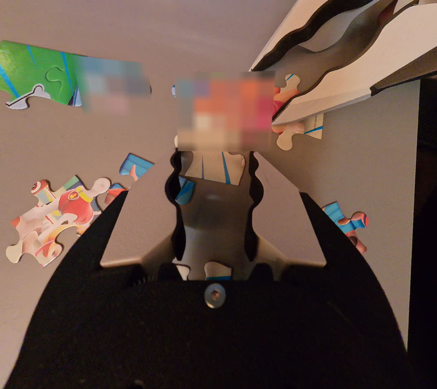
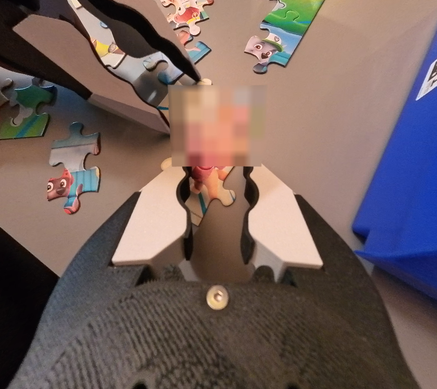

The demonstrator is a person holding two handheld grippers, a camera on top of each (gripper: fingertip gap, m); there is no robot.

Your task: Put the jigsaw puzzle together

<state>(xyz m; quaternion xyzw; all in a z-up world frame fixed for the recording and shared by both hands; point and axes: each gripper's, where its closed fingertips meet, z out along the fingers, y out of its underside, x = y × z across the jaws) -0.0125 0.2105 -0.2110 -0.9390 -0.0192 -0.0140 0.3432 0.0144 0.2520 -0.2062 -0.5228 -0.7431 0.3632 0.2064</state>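
Cardboard, thin and light: the puzzle section (image 1: 212, 167) lies flat on the grey tabletop (image 1: 142, 23) near its right edge. Left fingers (image 1: 151, 179) straddle it, spread apart; right fingers (image 2: 160, 190) likewise, whether pressing, unclear. Likely bendy; edges suit gripping.

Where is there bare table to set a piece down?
Bare table runs between the green strip and the blue box. Crowded around both grippers, the left gripper and right gripper, and among the loose pieces.
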